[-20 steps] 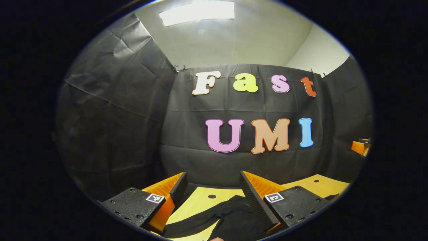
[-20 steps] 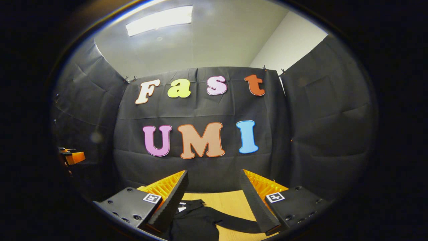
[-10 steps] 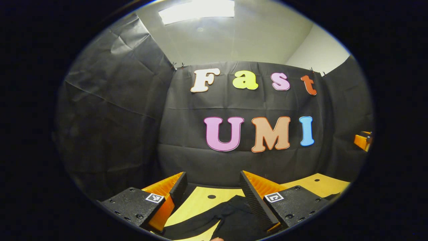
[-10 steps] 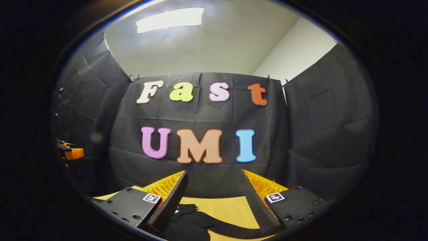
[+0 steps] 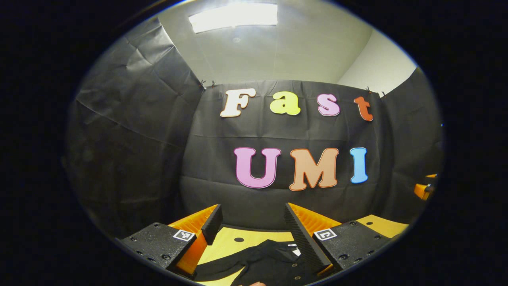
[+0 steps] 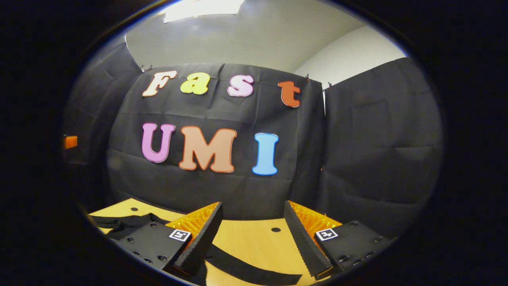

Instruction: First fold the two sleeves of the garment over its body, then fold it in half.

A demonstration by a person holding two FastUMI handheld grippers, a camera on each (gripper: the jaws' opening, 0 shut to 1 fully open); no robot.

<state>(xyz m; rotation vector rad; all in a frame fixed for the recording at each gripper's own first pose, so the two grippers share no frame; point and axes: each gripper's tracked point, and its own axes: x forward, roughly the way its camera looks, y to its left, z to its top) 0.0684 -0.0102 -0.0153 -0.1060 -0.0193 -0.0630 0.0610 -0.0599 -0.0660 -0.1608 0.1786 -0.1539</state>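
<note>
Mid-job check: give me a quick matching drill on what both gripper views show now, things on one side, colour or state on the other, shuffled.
Things:
1. left hand-held gripper
2. garment
3. table
4. ceiling light

Colour or state:
A. black, lying flat on the table
B. pale wood with small round holes
C. open, nothing between its fingers
D. lit, bright white

Pairs: 1-C, 2-A, 3-B, 4-D. The right hand-held gripper is open too, with a strip of the garment running across the table under it.
</note>
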